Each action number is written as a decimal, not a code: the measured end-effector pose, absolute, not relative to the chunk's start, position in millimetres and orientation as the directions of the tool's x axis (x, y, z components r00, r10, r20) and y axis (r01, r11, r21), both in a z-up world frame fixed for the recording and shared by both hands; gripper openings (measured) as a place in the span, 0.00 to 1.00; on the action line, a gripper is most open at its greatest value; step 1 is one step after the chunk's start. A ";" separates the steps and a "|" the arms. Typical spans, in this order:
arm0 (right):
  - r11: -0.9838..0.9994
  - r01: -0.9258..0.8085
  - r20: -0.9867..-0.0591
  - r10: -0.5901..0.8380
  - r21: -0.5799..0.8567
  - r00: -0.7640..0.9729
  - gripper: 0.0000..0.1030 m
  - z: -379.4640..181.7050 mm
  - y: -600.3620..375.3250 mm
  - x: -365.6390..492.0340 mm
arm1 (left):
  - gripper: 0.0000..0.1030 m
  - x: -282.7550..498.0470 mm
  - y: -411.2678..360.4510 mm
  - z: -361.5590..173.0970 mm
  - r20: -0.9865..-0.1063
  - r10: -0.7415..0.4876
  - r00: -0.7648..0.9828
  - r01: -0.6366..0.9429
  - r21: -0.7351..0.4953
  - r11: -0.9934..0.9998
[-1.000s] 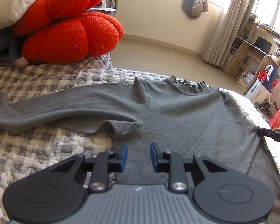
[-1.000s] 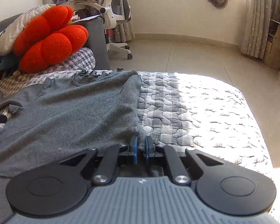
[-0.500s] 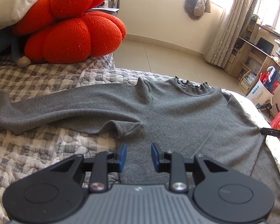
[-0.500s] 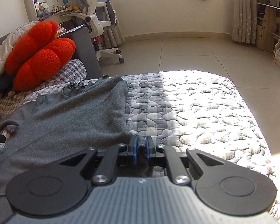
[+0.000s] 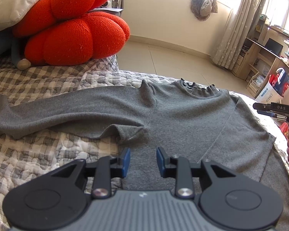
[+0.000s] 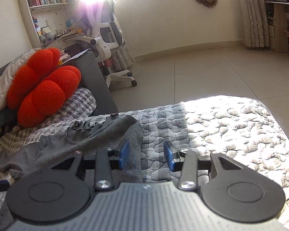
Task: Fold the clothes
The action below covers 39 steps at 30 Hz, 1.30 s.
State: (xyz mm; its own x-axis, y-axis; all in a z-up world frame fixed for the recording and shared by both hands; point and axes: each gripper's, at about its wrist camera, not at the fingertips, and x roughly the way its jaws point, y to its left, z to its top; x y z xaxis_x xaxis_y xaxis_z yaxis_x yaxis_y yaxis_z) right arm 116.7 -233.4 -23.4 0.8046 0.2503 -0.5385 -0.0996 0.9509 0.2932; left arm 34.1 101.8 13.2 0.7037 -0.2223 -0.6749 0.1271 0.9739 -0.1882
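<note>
While the grey sweater lies flat on the bed, its unfolded sleeve stretches far left ahead of the left gripper, jaws apart and empty; the right gripper, also apart, is farther.

Right gripper jaws spread wide; grey sweater edge runs between them, quilted bed beyond.

The left gripper hovers low over the grey sweater, jaws spread wide, holding nothing. The right gripper sits at the sweater's edge, jaws also apart, its left pad perhaps brushing cloth.
</note>
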 end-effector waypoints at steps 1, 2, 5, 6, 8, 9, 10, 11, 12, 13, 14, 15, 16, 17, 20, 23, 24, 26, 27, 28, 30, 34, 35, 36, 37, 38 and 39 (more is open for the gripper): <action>0.955 -0.110 -0.548 0.250 0.275 0.798 0.42 -25.2 -230.2 124.0 | 0.30 34.5 102.1 12.5 -0.677 -0.221 0.702 0.127 -0.187 0.974; 0.960 -0.125 -0.559 0.250 0.253 0.791 0.42 -27.6 -226.1 132.3 | 0.30 34.9 102.3 11.7 -0.679 -0.220 0.701 0.127 -0.185 0.974; 0.959 -0.159 -0.599 0.271 0.234 0.753 0.39 -39.8 -216.2 146.6 | 0.30 37.4 102.6 9.7 -0.683 -0.221 0.696 0.129 -0.184 0.974; 0.965 -0.173 -0.598 0.258 0.197 0.759 0.32 -40.7 -211.3 146.3 | 0.30 38.4 102.5 9.2 -0.684 -0.224 0.694 0.131 -0.185 0.974; 0.975 -0.192 -0.596 0.221 0.113 0.772 0.06 -34.2 -204.8 146.3 | 0.30 39.0 101.9 9.1 -0.684 -0.225 0.694 0.134 -0.184 0.974; 0.977 -0.199 -0.591 0.201 0.070 0.781 0.06 -30.2 -202.1 146.2 | 0.30 39.2 101.6 9.2 -0.684 -0.225 0.694 0.136 -0.182 0.974; 0.978 -0.205 -0.586 0.182 0.028 0.789 0.06 -26.2 -199.4 146.1 | 0.30 38.8 101.5 9.7 -0.682 -0.223 0.696 0.136 -0.179 0.974; 0.976 -0.219 -0.575 0.169 -0.018 0.800 0.06 -23.5 -196.3 145.6 | 0.30 38.4 101.7 10.3 -0.680 -0.220 0.700 0.135 -0.176 0.975; 0.971 -0.235 -0.568 0.165 -0.052 0.806 0.06 -23.6 -193.4 145.5 | 0.30 38.4 102.3 10.4 -0.679 -0.218 0.701 0.133 -0.175 0.975; 0.968 -0.241 -0.574 0.158 -0.070 0.803 0.06 -28.2 -190.7 148.3 | 0.31 38.7 103.2 10.1 -0.680 -0.217 0.701 0.131 -0.177 0.975; 0.967 -0.240 -0.584 0.147 -0.085 0.799 0.06 -35.8 -188.1 151.2 | 0.31 39.0 104.0 9.8 -0.680 -0.217 0.701 0.129 -0.178 0.976; 0.966 -0.239 -0.591 0.136 -0.098 0.795 0.06 -43.9 -185.5 153.1 | 0.32 39.8 104.8 9.0 -0.682 -0.214 0.699 0.126 -0.177 0.976; 0.964 -0.234 -0.578 0.122 -0.122 0.807 0.06 -49.1 -182.7 152.2 | 0.32 40.7 105.5 8.0 -0.686 -0.209 0.697 0.121 -0.175 0.977; 0.964 -0.225 -0.568 0.107 -0.143 0.816 0.11 -48.6 -181.2 151.4 | 0.32 41.1 106.5 7.5 -0.688 -0.204 0.697 0.116 -0.173 0.978; 0.974 -0.136 -0.538 0.016 -0.184 0.843 0.49 -36.7 -184.5 150.7 | 0.32 41.4 111.4 8.1 -0.685 -0.193 0.702 0.095 -0.179 0.979; 0.980 -0.121 -0.498 0.026 -0.158 0.867 0.49 -26.5 -192.6 141.6 | 0.33 41.9 121.6 11.0 -0.674 -0.174 0.718 0.051 -0.198 0.979; 0.979 -0.134 -0.494 0.042 -0.152 0.868 0.49 -24.2 -192.6 137.7 | 0.33 42.1 126.9 12.1 -0.669 -0.166 0.725 0.029 -0.210 0.977; 0.972 -0.176 -0.500 0.078 -0.153 0.862 0.49 -21.3 -187.1 130.0 | 0.37 43.3 141.8 13.5 -0.661 -0.147 0.736 -0.032 -0.251 0.967; 0.966 -0.206 -0.513 0.100 -0.154 0.852 0.49 -21.4 -181.7 126.3 | 0.41 43.8 151.7 13.9 -0.657 -0.139 0.741 -0.070 -0.281 0.957; 0.959 -0.236 -0.528 0.122 -0.154 0.840 0.49 -22.3 -176.4 122.3 | 0.41 44.5 163.2 13.8 -0.654 -0.135 0.745 -0.111 -0.320 0.941; 0.945 -0.291 -0.561 0.159 -0.153 0.812 0.49 -24.7 -166.1 114.8 | 0.41 45.2 188.5 11.6 -0.646 -0.140 0.750 -0.186 -0.410 0.893; 0.934 -0.327 -0.625 0.170 -0.144 0.762 0.49 -44.6 -155.6 105.7 | 0.41 41.7 236.4 5.4 -0.633 -0.098 0.768 -0.326 -0.517 0.791; 0.941 -0.312 -0.627 0.164 -0.132 0.762 0.49 -42.2 -156.5 105.7 | 0.41 40.2 246.6 4.0 -0.631 -0.077 0.772 -0.356 -0.529 0.770; 0.948 -0.294 -0.631 0.154 -0.123 0.760 0.49 -37.4 -157.3 105.9 | 0.41 38.2 256.7 2.6 -0.629 -0.056 0.775 -0.384 -0.540 0.749; 0.953 -0.275 -0.617 0.142 -0.125 0.774 0.49 -30.2 -157.5 102.5 | 0.41 36.3 267.0 1.1 -0.624 -0.040 0.780 -0.407 -0.556 0.725; 0.957 -0.264 -0.594 0.142 -0.123 0.792 0.49 -22.2 -157.4 96.6 | 0.42 34.3 277.5 -0.5 -0.618 -0.027 0.786 -0.426 -0.573 0.700; 0.959 -0.261 -0.574 0.151 -0.114 0.805 0.49 -14.7 -157.3 90.5 | 0.44 32.3 288.0 -2.1 -0.612 -0.014 0.791 -0.445 -0.589 0.674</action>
State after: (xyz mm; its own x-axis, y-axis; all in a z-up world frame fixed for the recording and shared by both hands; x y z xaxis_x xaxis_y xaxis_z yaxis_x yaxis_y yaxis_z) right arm 90.5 -157.3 -14.7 0.8045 0.1508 -0.5744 -0.2609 0.9587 -0.1137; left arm 32.3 288.0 -2.1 0.7907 -0.0136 -0.6121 -0.4447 0.6745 -0.5893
